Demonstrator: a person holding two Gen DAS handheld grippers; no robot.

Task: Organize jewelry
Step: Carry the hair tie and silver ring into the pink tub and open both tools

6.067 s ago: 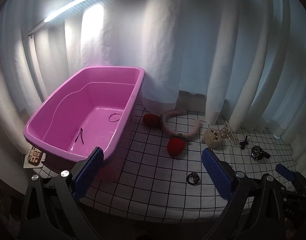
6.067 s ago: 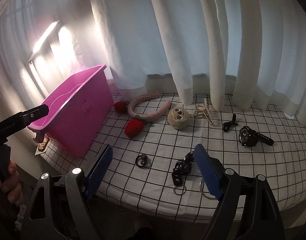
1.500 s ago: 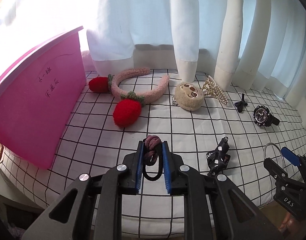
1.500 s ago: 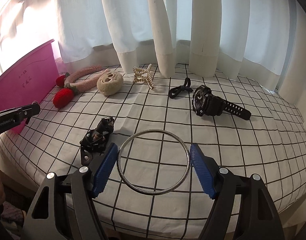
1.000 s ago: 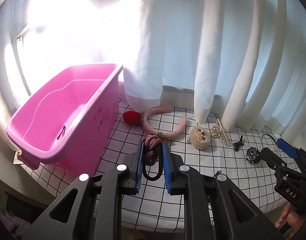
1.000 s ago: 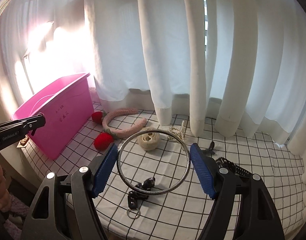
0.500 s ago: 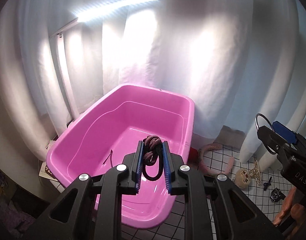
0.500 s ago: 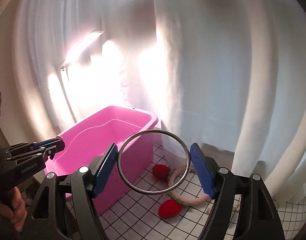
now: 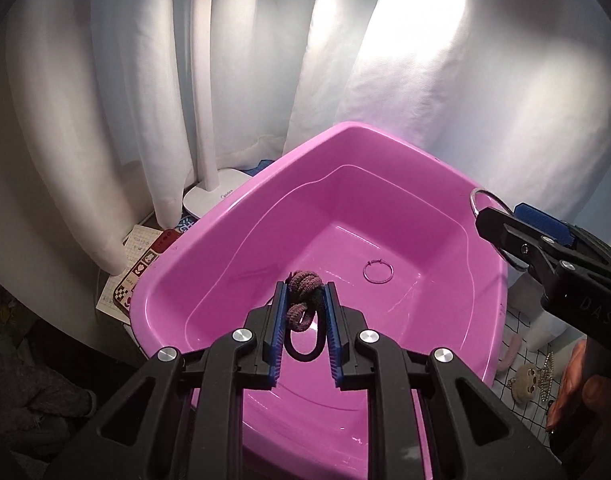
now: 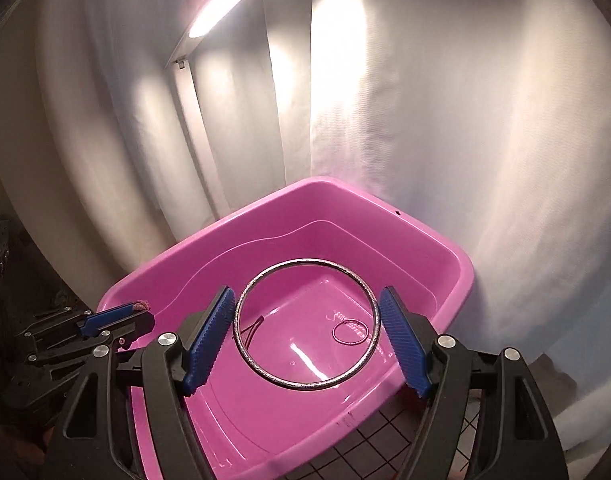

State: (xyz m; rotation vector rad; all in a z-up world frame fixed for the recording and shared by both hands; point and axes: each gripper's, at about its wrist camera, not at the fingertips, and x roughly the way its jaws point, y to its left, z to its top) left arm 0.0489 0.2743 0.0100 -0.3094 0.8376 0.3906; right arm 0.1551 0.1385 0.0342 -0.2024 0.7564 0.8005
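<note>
The pink plastic bin (image 9: 241,216) (image 10: 453,256) fills both views. My left gripper (image 9: 304,312) is shut on a mauve knotted hair tie (image 9: 303,286) with a black elastic loop, held over the bin's near side. My right gripper (image 10: 307,334) is shut on a large silver bangle (image 10: 265,276), held flat above the bin's middle; it also shows in the left wrist view (image 9: 505,224). A small thin hoop (image 9: 378,271) (image 10: 348,332) and a dark hairpin (image 10: 251,330) lie on the bin floor.
A white desk lamp (image 9: 209,184) stands behind the bin, with cards (image 9: 139,256) beside its base. White curtains hang all around. The checked cloth (image 9: 533,356) at the right carries a sloth plush (image 9: 527,376) and a pearl clip.
Both grippers have moved closer over the pink bin with their loads still held. The bin now fills the views and the cloth has slid to the right edge.
</note>
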